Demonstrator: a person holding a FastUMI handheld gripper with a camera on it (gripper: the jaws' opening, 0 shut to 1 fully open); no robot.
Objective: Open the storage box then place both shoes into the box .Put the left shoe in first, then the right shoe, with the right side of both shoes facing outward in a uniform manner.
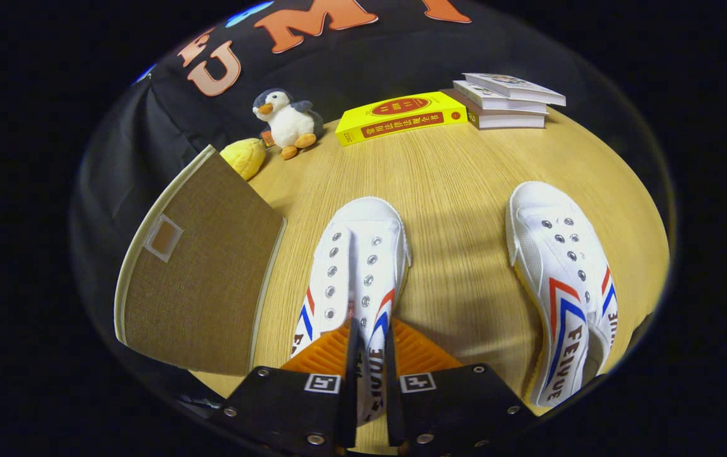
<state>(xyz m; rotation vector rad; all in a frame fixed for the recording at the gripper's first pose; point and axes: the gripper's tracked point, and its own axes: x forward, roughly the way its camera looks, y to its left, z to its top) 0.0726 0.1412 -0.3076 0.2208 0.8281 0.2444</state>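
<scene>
Two white canvas shoes with red and blue stripes lie on the pale wooden worktop [452, 190]. The tool [370, 355] pinches the side wall of the left-hand shoe [357, 254] between its two fingers; the other shoe [560, 266] lies well apart to the right. One brown fabric storage box [205, 285] sits beside the gripped shoe. Beyond stand one plush penguin [287, 122], one yellow bun-shaped toy [244, 157], one yellow book [398, 116] and three stacked white books [506, 100].

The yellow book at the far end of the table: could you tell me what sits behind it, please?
Behind the yellow book to one side, a stack of three books rests on the table; directly behind hangs the black cloth wall. The gripper is shut on the nearer white shoe.
</scene>
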